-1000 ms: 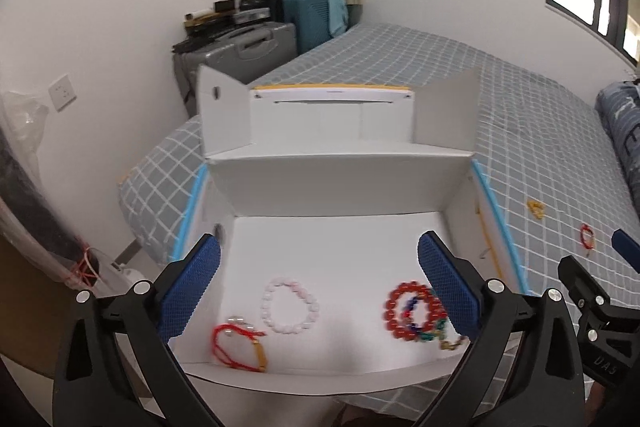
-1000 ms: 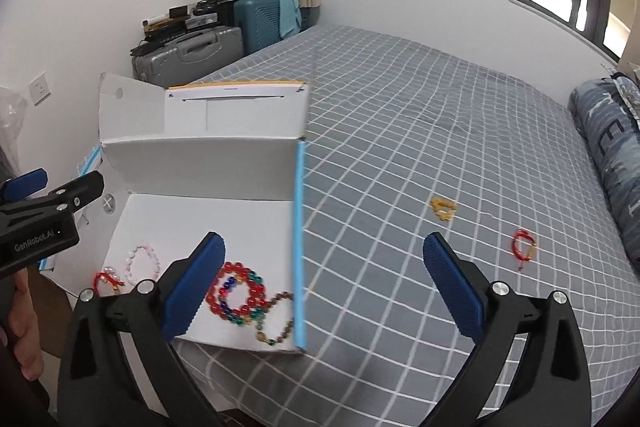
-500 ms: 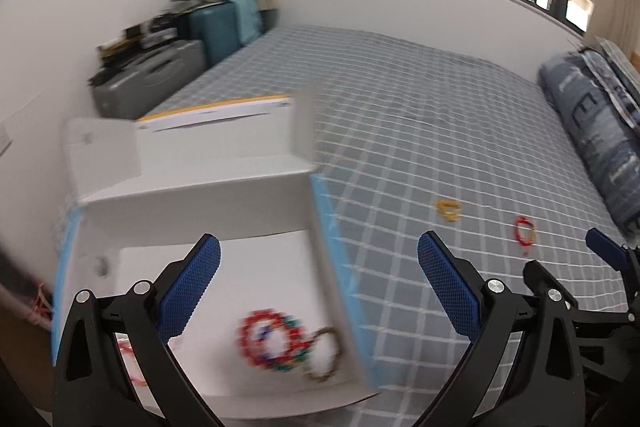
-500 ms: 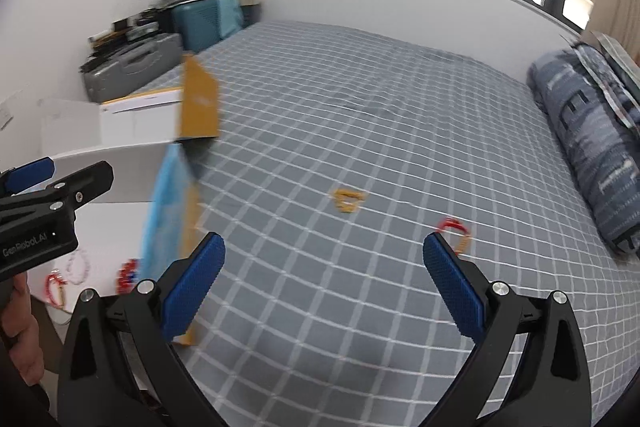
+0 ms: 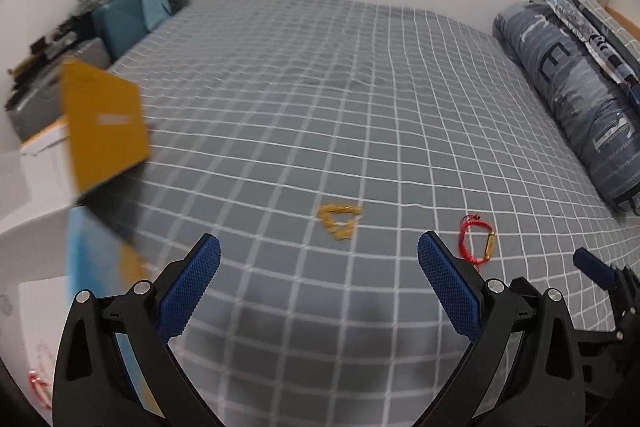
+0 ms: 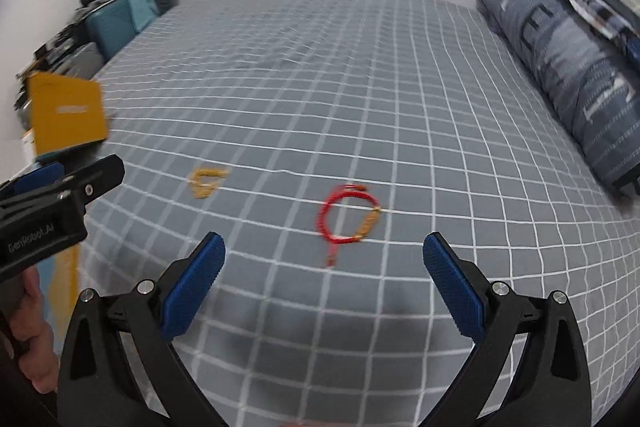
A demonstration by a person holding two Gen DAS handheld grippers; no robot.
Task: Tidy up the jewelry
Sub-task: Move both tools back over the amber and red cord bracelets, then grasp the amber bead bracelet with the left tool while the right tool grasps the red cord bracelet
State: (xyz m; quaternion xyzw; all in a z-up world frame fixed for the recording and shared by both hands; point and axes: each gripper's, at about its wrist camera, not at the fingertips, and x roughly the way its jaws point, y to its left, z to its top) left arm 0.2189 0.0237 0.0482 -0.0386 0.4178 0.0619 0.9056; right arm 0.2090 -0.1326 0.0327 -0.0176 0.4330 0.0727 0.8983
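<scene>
A yellow bead bracelet lies on the grey checked bedspread, just ahead of my open, empty left gripper. It also shows in the right wrist view. A red cord bracelet with a gold charm lies ahead of my open, empty right gripper; in the left wrist view it is by the right finger. The white jewelry box with yellow flap sits at the left edge, mostly out of frame.
A rolled blue patterned duvet lies along the bed's right side. Suitcases and clutter stand by the far left wall. The left gripper body is at the left of the right wrist view.
Both grippers have swung right, away from the box, toward the two bracelets on the bedspread. The box has slid to the left edge of both views. Both stay open.
</scene>
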